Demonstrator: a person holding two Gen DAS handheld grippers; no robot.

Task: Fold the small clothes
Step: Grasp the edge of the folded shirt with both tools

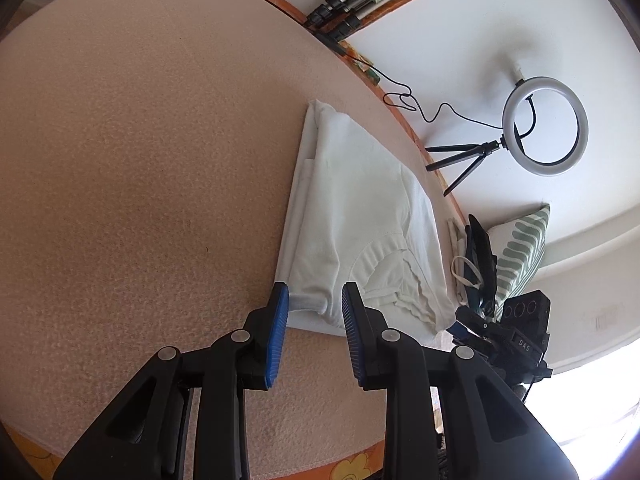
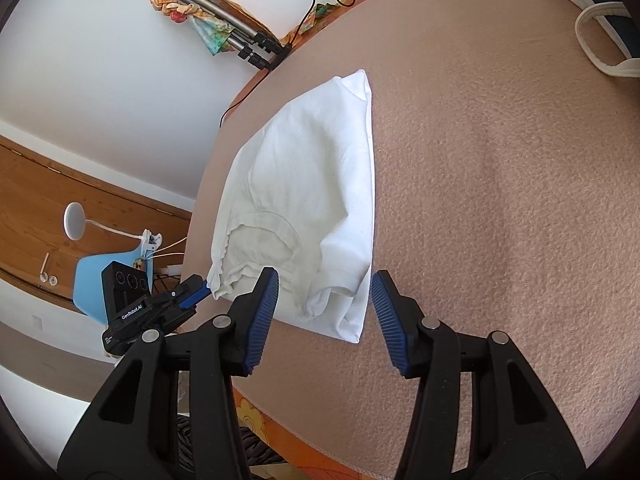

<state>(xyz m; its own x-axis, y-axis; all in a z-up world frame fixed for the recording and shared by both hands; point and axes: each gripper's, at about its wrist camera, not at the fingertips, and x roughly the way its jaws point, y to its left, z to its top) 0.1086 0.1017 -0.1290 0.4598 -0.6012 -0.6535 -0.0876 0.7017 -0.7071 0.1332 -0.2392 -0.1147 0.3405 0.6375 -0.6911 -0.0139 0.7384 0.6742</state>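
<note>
**White T-shirt folded lengthwise, both grippers free above its collar end**

White T-shirt point(image 1: 360, 216) lies on the pinkish blanket point(image 1: 140, 160), near its edge, already folded into a long narrow shape with the collar end toward me. My left gripper point(image 1: 314, 312) has its jaws a little apart, with the near corner of the fabric showing between the blue pads point(image 1: 280, 332), but they do not press on it. My right gripper point(image 2: 325, 300) stands wider, its jaws on both sides of the other near corner, also holding nothing.

I judge the next step is to take both near corners and carry them to the far end. The risk: the shirt has several layers here, so I may pinch only the top one, and the fold below would open. Also the left jaws are narrow, so they may push the cloth away and wrinkle it instead of taking it.
</note>
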